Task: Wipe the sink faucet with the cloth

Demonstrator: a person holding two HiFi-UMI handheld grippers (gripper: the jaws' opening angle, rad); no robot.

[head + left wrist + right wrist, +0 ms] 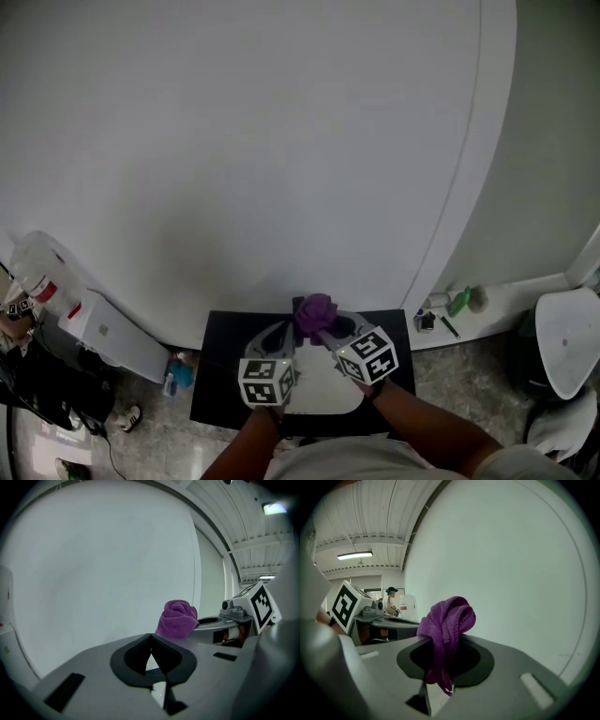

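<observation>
In the clamped right gripper (438,663), a bunched, nubby purple cloth (447,618)

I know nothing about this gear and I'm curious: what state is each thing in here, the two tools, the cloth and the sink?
left tool: shut, nothing in it.
right tool: shut on the cloth.
cloth: bunched up, sticking out above the right tool's jaws.
sink: partly hidden behind the tools; cannot tell whether it is wet or dry.
</observation>
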